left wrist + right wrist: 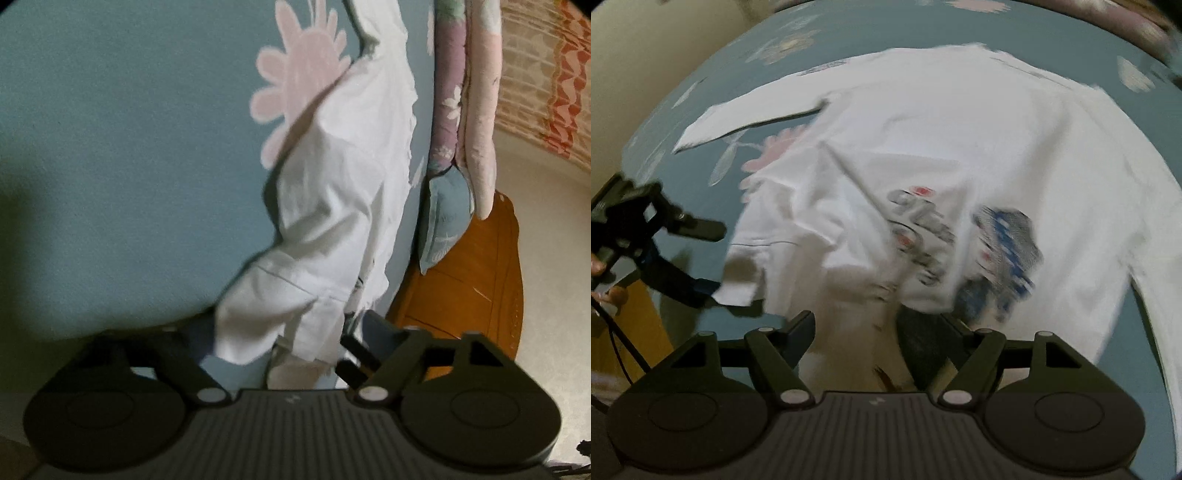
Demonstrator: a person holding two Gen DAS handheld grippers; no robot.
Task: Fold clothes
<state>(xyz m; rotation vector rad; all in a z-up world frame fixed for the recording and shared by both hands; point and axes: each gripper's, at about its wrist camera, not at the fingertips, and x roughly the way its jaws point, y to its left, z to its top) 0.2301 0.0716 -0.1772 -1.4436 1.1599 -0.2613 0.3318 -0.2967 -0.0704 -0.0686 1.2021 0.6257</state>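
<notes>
Clutter along bed edge in left wrist view: folded quilts [476, 110] in pink and purple florals, teal pillow [445, 218] wedged below, orange-brown wooden headboard [476, 273] just beside. Patterned curtain [546, 74] top right, beige floor beyond. Nothing lying on top of shirt.

White long-sleeve T-shirt [960, 155] spread on teal bedsheet [894, 33] with pink flower print, one sleeve stretched out to the left, lower part bunched and lifted. Chest print in blue, grey and red, lettering too blurred to read.

Left hand-held gripper [713, 258] seen from right wrist view, fingers apart, lower finger [701, 290] touching a shirt corner; whether clamped, cannot tell. In its own view, white cloth draped between the fingers [352, 350], which stand spread. Right hand-held gripper [855, 332] with hem fabric lying between fingers; grip hidden by blur and cloth, cannot tell.

Dim indoor light, both views motion-blurred.
</notes>
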